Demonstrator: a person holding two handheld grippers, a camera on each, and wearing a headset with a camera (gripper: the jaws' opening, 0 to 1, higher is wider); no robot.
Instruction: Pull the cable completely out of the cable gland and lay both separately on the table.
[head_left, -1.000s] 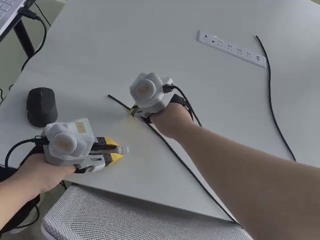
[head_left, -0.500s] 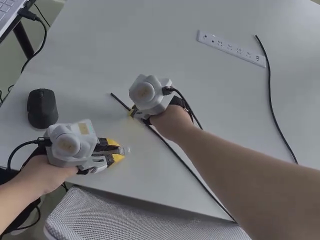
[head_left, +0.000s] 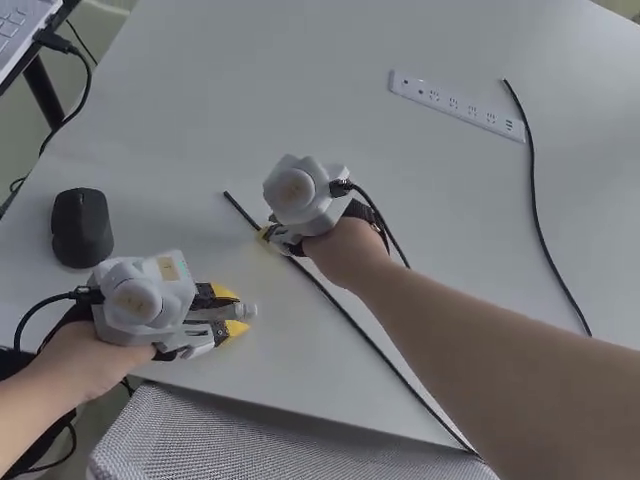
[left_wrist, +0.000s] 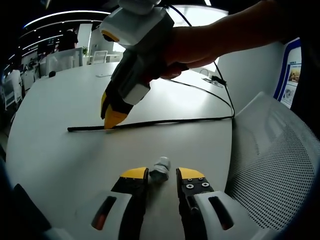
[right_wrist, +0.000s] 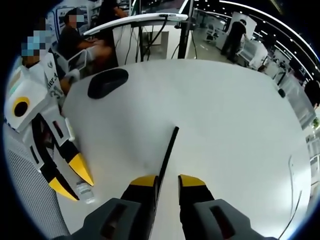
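Two parts already separate, by the look of it: cable (right_wrist: 170, 145) flat on the table (head_left: 250, 90) between the right gripper's (right_wrist: 167, 180) narrowly parted jaws, cable gland (left_wrist: 160, 169) at the left gripper's (left_wrist: 162, 173) tips, pinched or loose impossible to tell, release probably remaining.

Between the fingers (left_wrist: 134, 173) of the left gripper (left_wrist: 162, 173) the gap is taken by the cable gland (left_wrist: 160, 169). Ahead of them bare worktop (left_wrist: 60, 150) runs to the cable (left_wrist: 165, 121), which crosses their path with the right gripper (left_wrist: 111, 119) planted on it. Beyond the right fingers (right_wrist: 192, 181) the worktop is open; a mouse (right_wrist: 107, 81) sits off to their left, a power strip (head_left: 455, 103) well apart to their right.
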